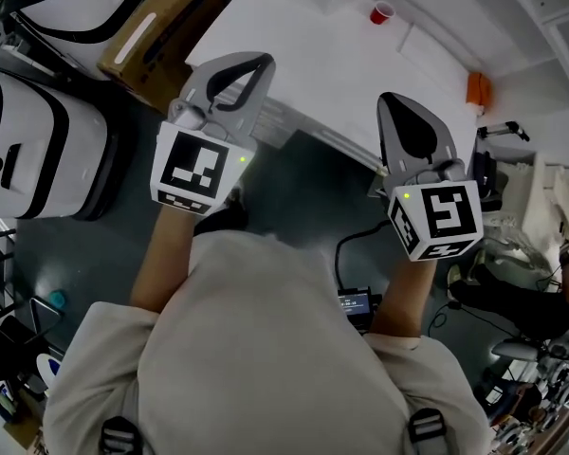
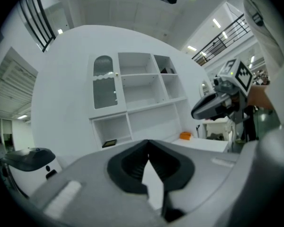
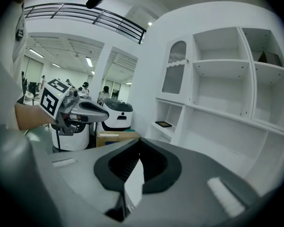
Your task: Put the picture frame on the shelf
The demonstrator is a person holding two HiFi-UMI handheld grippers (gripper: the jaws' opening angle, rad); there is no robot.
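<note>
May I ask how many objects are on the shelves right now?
2: a flat dark object in the compartment under the arched door; another dark object in the top right compartment. Others may be hidden.

The head view looks steeply down from close above and behind the left claw (image 1: 249, 64) and right claw (image 1: 398, 102). Each claw view sits close behind its own jaws and faces roughly level along them to the shelf (image 2: 142, 86) ahead. Both share that shelf, and each catches the other claw beside it.
</note>
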